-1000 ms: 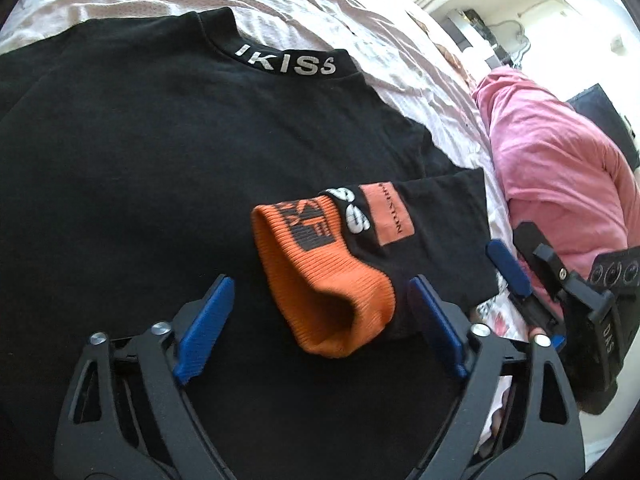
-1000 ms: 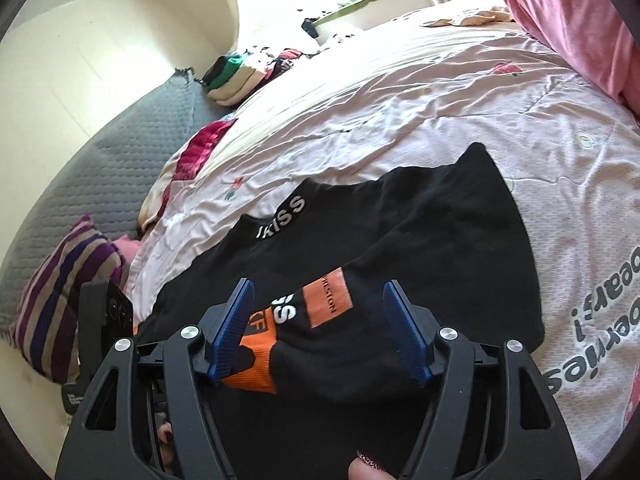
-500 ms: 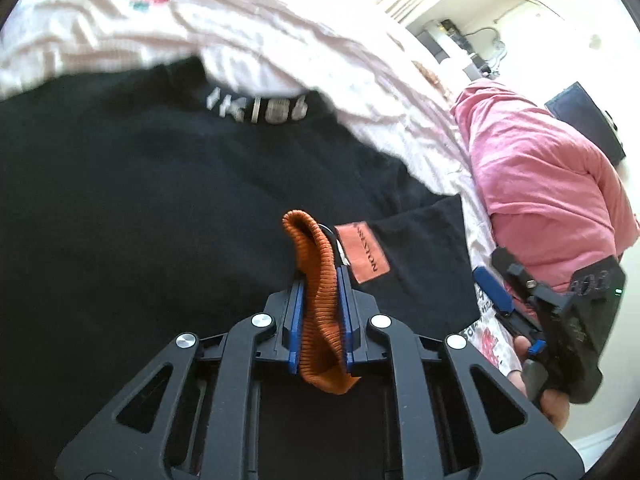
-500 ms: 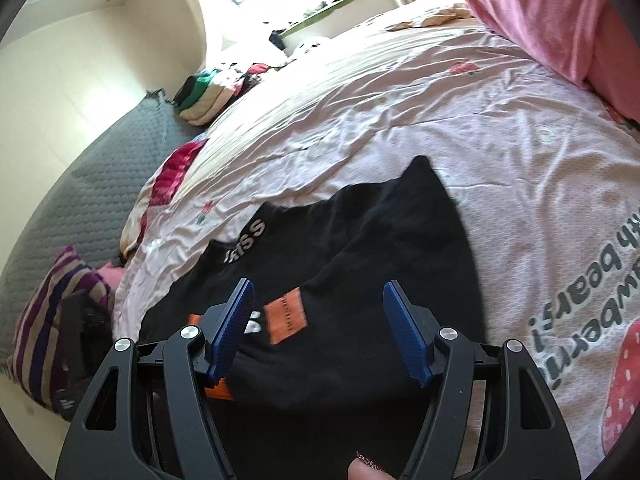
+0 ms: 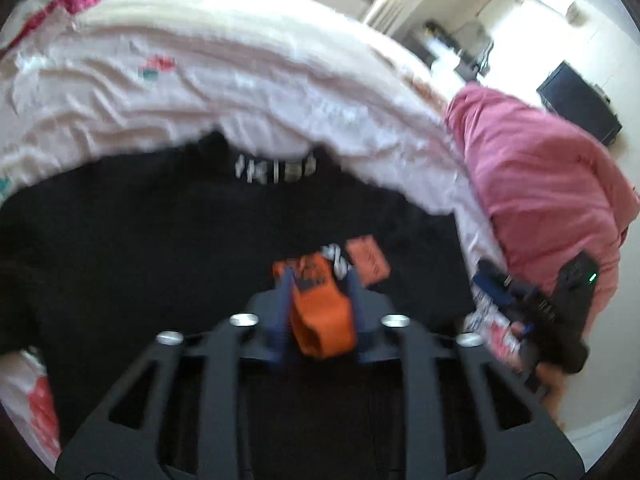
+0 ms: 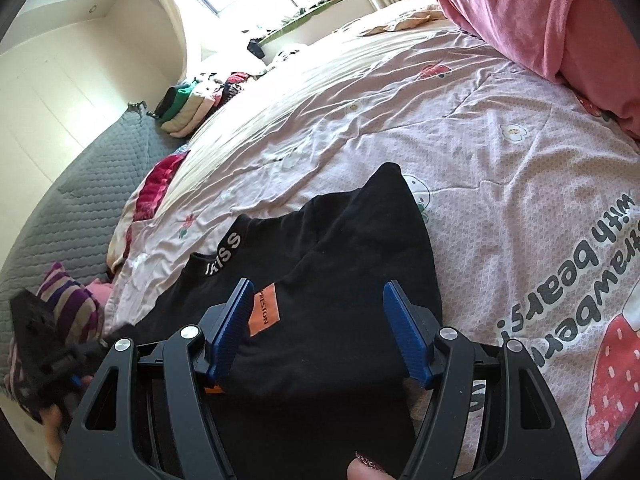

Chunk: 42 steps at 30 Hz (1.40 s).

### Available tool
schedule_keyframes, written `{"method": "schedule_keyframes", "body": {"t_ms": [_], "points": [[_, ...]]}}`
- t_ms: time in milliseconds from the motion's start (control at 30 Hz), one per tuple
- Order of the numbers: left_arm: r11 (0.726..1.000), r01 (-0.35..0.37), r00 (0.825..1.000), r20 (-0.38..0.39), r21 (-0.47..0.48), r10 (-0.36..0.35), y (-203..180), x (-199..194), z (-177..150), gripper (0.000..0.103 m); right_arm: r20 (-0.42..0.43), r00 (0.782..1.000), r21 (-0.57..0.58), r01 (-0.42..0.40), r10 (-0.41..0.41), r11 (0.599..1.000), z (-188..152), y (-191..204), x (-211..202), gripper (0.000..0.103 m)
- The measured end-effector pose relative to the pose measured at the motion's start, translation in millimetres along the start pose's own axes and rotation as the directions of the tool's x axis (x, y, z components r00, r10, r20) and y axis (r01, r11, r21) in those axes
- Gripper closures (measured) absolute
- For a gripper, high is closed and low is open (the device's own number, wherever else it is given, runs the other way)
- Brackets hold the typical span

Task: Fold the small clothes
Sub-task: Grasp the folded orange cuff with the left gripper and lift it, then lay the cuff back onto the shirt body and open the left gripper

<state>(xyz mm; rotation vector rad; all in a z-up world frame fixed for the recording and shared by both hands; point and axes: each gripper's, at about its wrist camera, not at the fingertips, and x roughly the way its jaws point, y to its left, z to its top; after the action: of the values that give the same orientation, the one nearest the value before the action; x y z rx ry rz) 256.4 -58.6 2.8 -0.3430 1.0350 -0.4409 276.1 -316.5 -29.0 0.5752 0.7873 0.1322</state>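
Observation:
A black T-shirt (image 5: 160, 240) with white letters on its collar lies spread on the pale pink bedsheet (image 5: 240, 80). In the blurred left wrist view my left gripper (image 5: 320, 280) has the sleeve's orange ribbed cuff (image 5: 324, 316) between its blue pads, raised off the shirt. The jaws are opening and the cuff fills the gap, touching both pads. An orange patch (image 5: 368, 260) shows just beyond. My right gripper (image 6: 316, 292) stands open over the black sleeve (image 6: 340, 260), the patch (image 6: 264, 314) beside its left finger, nothing gripped.
A pink blanket (image 6: 540, 12) is heaped at the right of the bed. Folded clothes (image 6: 192, 104) are stacked by the window; a striped pillow (image 6: 68, 308) and grey quilted cover (image 6: 80, 184) lie at the left. A thumb (image 6: 368, 468) shows at the bottom edge.
The left gripper closed on the orange cuff, lifted it off the shirt, and its jaws have since widened a little. The right gripper slid sideways over the sleeve, still open.

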Motion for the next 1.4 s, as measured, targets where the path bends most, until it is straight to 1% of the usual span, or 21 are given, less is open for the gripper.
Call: {"method": "schedule_keyframes", "body": {"t_ms": [67,167,200,267,367,400,433,467,500,533,667,800,1067,1233,1400], "points": [[0.999,0.019,0.998,-0.063,-0.030,-0.021,2.8,21.3,-10.5,0.070,0.000,1.000,-0.002,-0.001,0.001,1.000,-0.8,0.8,-0.4,0.037],[0.996,0.031,0.993,-0.114,-0.084,-0.041,8.0,41.7,-22.4,0.054,0.003,1.000,-0.007,-0.005,0.005,1.000,-1.8,2.3,-2.3,0.037],[0.995,0.025,0.991,-0.125,-0.099,-0.038,9.3,47.5,-24.8,0.052,0.005,1.000,-0.008,-0.007,0.007,1.000,-2.5,2.9,-2.9,0.037],[0.992,0.022,0.990,-0.133,-0.122,-0.038,8.4,57.2,-28.8,0.049,0.005,1.000,-0.011,-0.011,0.011,1.000,-3.3,3.7,-3.4,0.037],[0.991,0.023,0.993,-0.111,-0.133,-0.038,4.1,65.2,-28.2,0.048,0.005,1.000,-0.022,-0.011,0.011,1.000,-3.8,6.1,-2.3,0.037],[0.990,0.023,0.994,-0.102,-0.137,-0.038,3.9,66.5,-27.5,0.050,0.004,1.000,-0.029,-0.006,0.006,1.000,-4.3,7.5,-1.5,0.037],[0.990,0.026,0.995,-0.094,-0.138,-0.039,3.1,67.4,-26.8,0.056,-0.001,1.000,-0.040,0.002,-0.002,0.999,-5.0,9.3,0.0,0.037],[0.990,0.036,0.995,-0.090,-0.135,-0.048,2.0,69.0,-25.6,0.074,-0.006,1.000,-0.053,0.009,-0.010,0.999,-6.0,11.4,1.6,0.037],[0.991,0.030,0.995,-0.093,-0.130,-0.043,1.0,70.2,-25.1,0.095,-0.010,1.000,-0.062,0.017,-0.017,0.998,-6.4,13.5,3.1,0.037],[0.992,0.024,0.995,-0.089,-0.123,-0.036,-0.4,70.6,-24.1,0.097,-0.013,1.000,-0.074,0.025,-0.026,0.997,-7.2,15.5,4.4,0.037],[0.995,0.041,0.998,-0.034,-0.089,-0.045,-3.9,56.0,-17.9,0.099,-0.015,0.998,-0.137,0.058,-0.061,0.989,-10.0,23.9,7.0,0.037],[0.997,0.045,0.998,0.049,-0.058,-0.042,-4.1,24.7,-8.9,0.099,0.000,0.997,-0.191,0.075,-0.076,0.979,-11.5,31.1,7.0,0.037],[0.999,0.048,0.984,0.171,-0.020,-0.044,1.3,-36.2,3.0,0.099,-0.007,0.998,-0.235,0.058,-0.062,0.970,-15.3,38.2,10.1,0.037],[0.999,0.032,0.978,0.209,-0.005,-0.030,7.1,-60.6,1.2,0.099,-0.017,0.999,-0.225,0.035,-0.040,0.974,-15.8,37.5,11.8,0.037],[1.000,-0.014,0.973,0.229,-0.015,0.017,20.4,-71.5,0.6,0.099,-0.013,0.998,-0.209,0.049,-0.053,0.977,-13.5,32.1,10.2,0.037]]}}
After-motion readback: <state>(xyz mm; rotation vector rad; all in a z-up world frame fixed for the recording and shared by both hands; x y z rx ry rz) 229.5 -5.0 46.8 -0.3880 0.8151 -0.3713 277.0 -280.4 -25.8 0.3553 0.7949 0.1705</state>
